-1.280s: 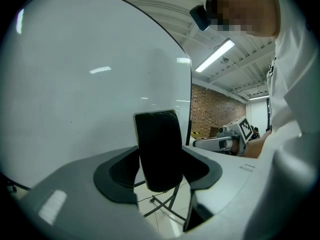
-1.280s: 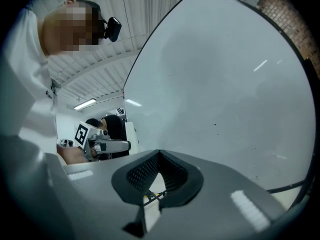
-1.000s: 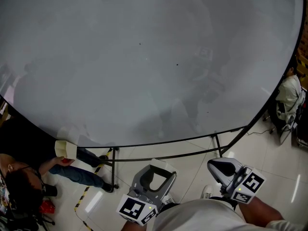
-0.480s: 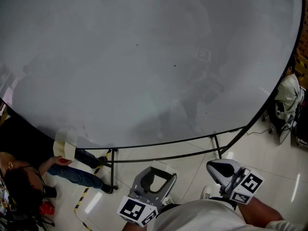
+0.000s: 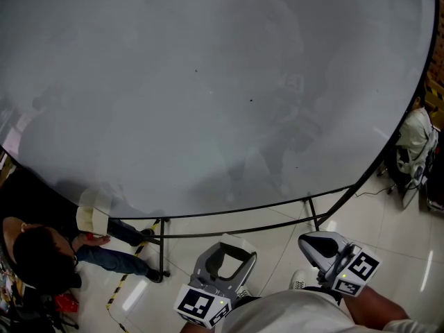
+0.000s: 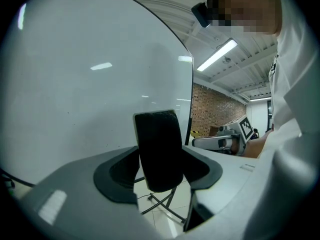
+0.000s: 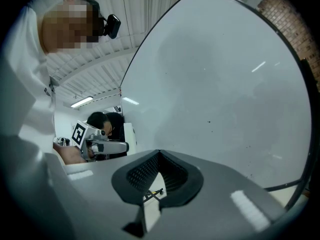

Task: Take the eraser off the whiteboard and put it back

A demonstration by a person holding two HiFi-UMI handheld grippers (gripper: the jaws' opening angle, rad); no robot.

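One whiteboard [image 5: 208, 96] fills most of the head view, blank apart from a few small dark specks, on one black metal stand [image 5: 163, 245] over pale floor tiles [image 5: 277, 234]. Two grippers sit at the bottom of the head view, each with one marker cube, so two cubes [image 5: 201, 304] [image 5: 357, 266]. The left gripper [image 5: 229, 253] has its jaws spread wide and clamped on the one eraser [image 6: 159, 149], which stands upright between the pads with its black felt side facing the camera in the left gripper view and a pale back edge just showing. The eraser is off the board, held in front of it, low near the bottom edge, not touching the surface in the head view. The right gripper [image 5: 316, 241] has its jaws drawn nearly together with only a thin slit between, and nothing in it. One other person [image 5: 41, 255] crouches at the lower left by the board's corner. One yellow-black tape strip [image 5: 125, 276] lies on the floor near that person.
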